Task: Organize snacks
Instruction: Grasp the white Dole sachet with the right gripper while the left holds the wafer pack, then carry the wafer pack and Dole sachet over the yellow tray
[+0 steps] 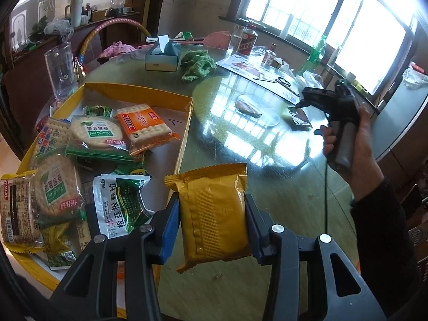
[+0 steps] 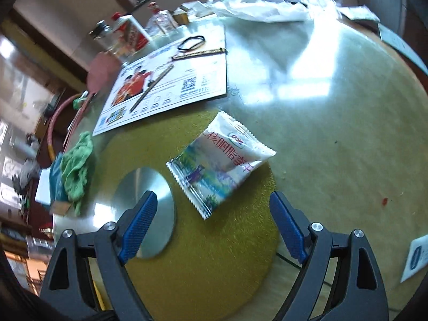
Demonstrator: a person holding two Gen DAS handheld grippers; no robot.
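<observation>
My left gripper [image 1: 212, 215] clamps a gold packet [image 1: 214, 211] beside the yellow tray [image 1: 184, 123]; next, tray it. Right gripper [image 2: 211, 224] gapes above a white packet [image 2: 219, 160].

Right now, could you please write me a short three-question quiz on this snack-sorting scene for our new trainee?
1. True or false: the left gripper is shut on the gold packet.
2. What lies on the table under the open right gripper? A) a white snack packet B) a green cloth C) a glass bottle
3. Fill in: the sorted biscuit packets lie in the yellow-rimmed ____.

Key:
1. True: both pads press on the packet's sides, holding it above the table just right of the tray.
2. A: the white snack packet lies flat on the turntable; its jaws stand wide and touch nothing.
3. Tray.
</observation>
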